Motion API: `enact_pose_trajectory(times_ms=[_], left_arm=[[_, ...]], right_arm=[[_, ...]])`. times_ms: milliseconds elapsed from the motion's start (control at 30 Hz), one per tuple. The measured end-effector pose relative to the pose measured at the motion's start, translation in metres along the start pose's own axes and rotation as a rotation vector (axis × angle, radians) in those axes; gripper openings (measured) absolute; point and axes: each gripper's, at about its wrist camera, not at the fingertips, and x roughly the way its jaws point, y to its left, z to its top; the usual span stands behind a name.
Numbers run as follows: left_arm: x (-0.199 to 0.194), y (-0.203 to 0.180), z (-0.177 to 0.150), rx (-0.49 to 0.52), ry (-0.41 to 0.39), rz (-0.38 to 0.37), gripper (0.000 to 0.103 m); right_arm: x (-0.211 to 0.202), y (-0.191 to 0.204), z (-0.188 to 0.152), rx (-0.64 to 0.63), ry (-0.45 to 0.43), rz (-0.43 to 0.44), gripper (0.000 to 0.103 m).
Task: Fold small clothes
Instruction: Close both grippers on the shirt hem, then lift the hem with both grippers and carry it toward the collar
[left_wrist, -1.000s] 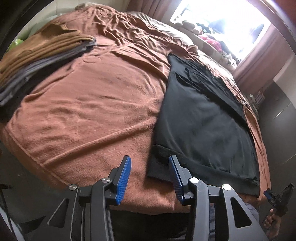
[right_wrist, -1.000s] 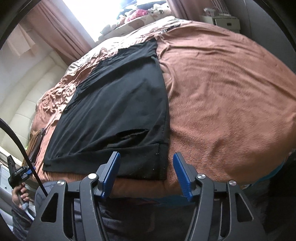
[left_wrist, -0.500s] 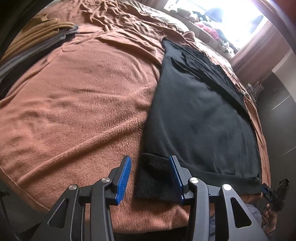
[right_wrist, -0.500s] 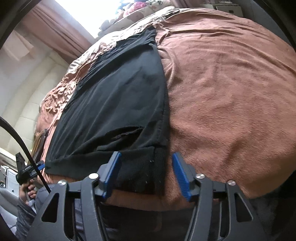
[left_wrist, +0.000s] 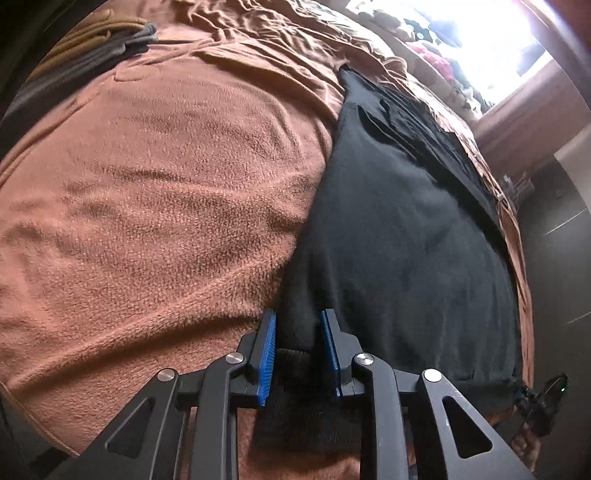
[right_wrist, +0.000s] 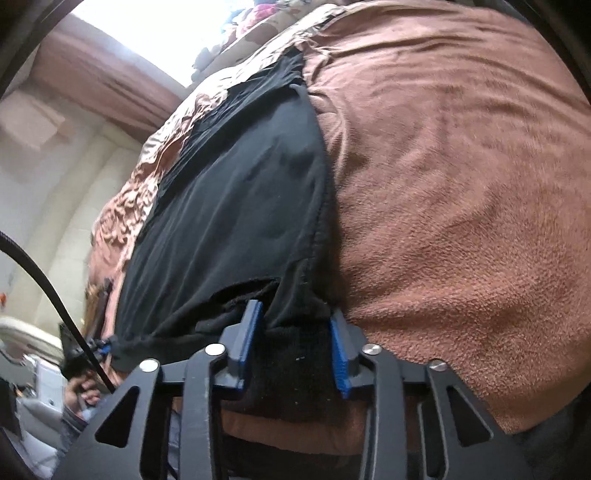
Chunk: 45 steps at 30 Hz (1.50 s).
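A black garment (left_wrist: 406, 240) lies flat and lengthwise on a brown fleece blanket (left_wrist: 166, 184). My left gripper (left_wrist: 298, 317) is at the near left corner of its ribbed hem. Its jaws are closing, and the cloth bunches up between the blue pads (left_wrist: 267, 354). In the right wrist view my right gripper (right_wrist: 293, 314) has the near right corner of the black garment (right_wrist: 240, 203) gathered between its pads. Its jaws are also closing. The left gripper (right_wrist: 98, 347) shows small at the other corner with cloth pinched in it.
Folded brown and grey clothes (left_wrist: 85, 51) are stacked at the far left of the bed. A bright window (left_wrist: 498, 29) with clutter on its sill lies beyond the bed's far end. A black cable (right_wrist: 44, 280) and a hand (right_wrist: 79, 395) are at the left of the right wrist view.
Both grippers came down and forward onto the garment's near hem. Their jaws narrowed around the two corners, and the cloth there now bunches up between the pads.
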Motion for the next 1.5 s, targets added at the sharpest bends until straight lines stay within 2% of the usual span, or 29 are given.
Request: enact_pose_trajectory(times_ms=[100, 167, 233, 333, 400, 467, 600, 1100, 1300, 1500], left_arm=[[-0.001, 0.004, -0.002, -0.048, 0.005, -0.027, 0.025], [-0.002, 0.011, -0.008, -0.106, 0.01, -0.068, 0.025], [-0.004, 0.012, -0.013, -0.116, 0.002, -0.079, 0.025], [-0.004, 0.01, -0.015, -0.112, -0.007, -0.062, 0.022], [-0.004, 0.007, -0.014, -0.109, -0.01, -0.036, 0.015], [-0.005, 0.005, -0.012, -0.117, -0.012, -0.029, 0.012], [-0.017, 0.001, -0.014, -0.117, -0.039, -0.025, 0.011], [-0.093, -0.028, -0.022, -0.059, -0.154, -0.088, 0.01], [-0.12, -0.025, -0.041, -0.066, -0.17, -0.12, 0.01], [-0.158, -0.026, -0.073, -0.042, -0.199, -0.146, 0.01]], right_arm=[[0.001, -0.004, 0.0, 0.016, 0.013, 0.035, 0.021], [0.004, -0.005, 0.0, 0.019, 0.021, 0.049, 0.021], [0.008, -0.006, -0.001, 0.012, 0.022, 0.05, 0.021], [0.011, -0.009, 0.0, 0.034, 0.015, 0.073, 0.02], [0.012, -0.008, 0.001, 0.032, 0.008, 0.065, 0.009], [0.011, -0.007, 0.0, 0.033, 0.003, 0.055, 0.008], [-0.004, 0.0, -0.001, 0.012, -0.019, 0.068, 0.007], [-0.073, 0.008, -0.012, -0.013, -0.12, 0.167, 0.005], [-0.101, 0.005, -0.025, 0.003, -0.126, 0.186, 0.005], [-0.128, 0.007, -0.043, 0.003, -0.113, 0.188, 0.005]])
